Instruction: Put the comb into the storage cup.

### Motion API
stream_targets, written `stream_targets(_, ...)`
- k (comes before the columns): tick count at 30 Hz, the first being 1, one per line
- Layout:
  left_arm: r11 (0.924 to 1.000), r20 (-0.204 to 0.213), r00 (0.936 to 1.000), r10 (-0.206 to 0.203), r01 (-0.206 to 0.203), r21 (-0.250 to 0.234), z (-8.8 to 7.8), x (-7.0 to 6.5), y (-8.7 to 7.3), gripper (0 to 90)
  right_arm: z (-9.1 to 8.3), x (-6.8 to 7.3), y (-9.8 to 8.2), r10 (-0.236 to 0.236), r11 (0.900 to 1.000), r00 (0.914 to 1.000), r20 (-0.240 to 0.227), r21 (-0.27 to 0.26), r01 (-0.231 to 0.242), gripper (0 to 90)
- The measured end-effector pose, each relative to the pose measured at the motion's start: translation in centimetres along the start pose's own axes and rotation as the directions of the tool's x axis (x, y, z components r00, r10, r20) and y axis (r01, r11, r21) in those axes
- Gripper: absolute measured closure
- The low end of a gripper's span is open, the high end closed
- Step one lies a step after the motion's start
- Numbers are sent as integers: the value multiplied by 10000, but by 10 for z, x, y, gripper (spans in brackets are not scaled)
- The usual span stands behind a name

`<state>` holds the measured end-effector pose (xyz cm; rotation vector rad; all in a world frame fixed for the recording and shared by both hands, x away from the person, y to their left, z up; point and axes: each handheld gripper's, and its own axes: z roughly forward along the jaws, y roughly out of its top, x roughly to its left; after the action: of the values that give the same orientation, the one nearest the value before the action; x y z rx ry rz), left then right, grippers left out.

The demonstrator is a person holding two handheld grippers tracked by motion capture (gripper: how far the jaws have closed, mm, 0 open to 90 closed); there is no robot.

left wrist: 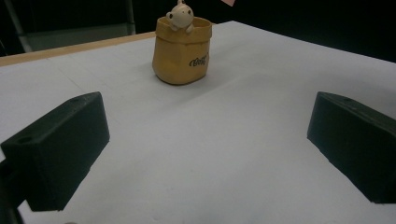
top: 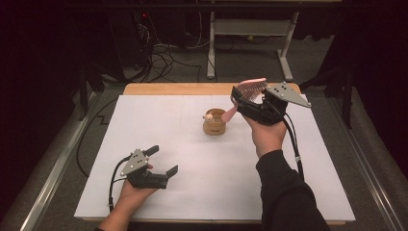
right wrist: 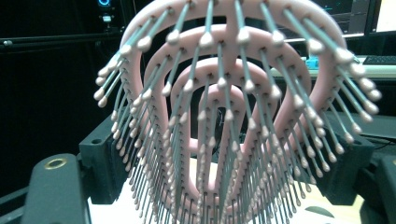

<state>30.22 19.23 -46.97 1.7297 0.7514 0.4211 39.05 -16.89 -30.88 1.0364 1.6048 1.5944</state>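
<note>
My right gripper (top: 245,98) is raised over the far right of the white mat (top: 192,163), shut on a pink vented hairbrush (top: 252,86). In the right gripper view the brush (right wrist: 233,93) faces the camera with its ball-tipped bristles, a black jaw on each side of its head. The brush handle (top: 229,114) slants down toward a small tan cup (top: 214,122) with a cream figure on its rim. My left gripper (top: 163,160) rests low on the near left of the mat, open with nothing between its fingers. Ahead of it the left gripper view shows the cup (left wrist: 182,53).
The mat lies on a wooden table (top: 159,89) whose far edge shows behind it. Beyond the table are a white desk frame (top: 250,29) and loose cables (top: 163,57) on the floor. Metal rails (top: 53,173) run along both sides.
</note>
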Motion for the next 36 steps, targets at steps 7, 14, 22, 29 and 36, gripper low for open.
stream_targets(7, 9999, 33, 10000, 52, -52, 105, 2, -1, -1, 0, 7, 4, 0, -61, 10000, 10000, 43, -62, 61, 205)
stream_targets(14, 9999, 131, 9999, 17, -19, 122, 2, -1, -1, 0, 22, 3, -4, 3, 10000, 10000, 93, 93, -4, 205)
stream_targets(22, 10000, 180, 9998, -3, 2, 57, 0, -2, 0, 0, 35, 2, -10, 23, 9997, 9998, 191, 262, -28, 205)
stream_targets(29, 9999, 197, 9998, 49, -51, 93, 1, -2, -1, 0, 44, -1, -15, 136, 9994, 9996, 227, 330, -144, 205)
stream_targets(36, 9999, 225, 9997, 21, -24, 154, 2, -2, -1, 0, 51, -1, -20, 197, 9987, 9996, 198, 474, -206, 204)
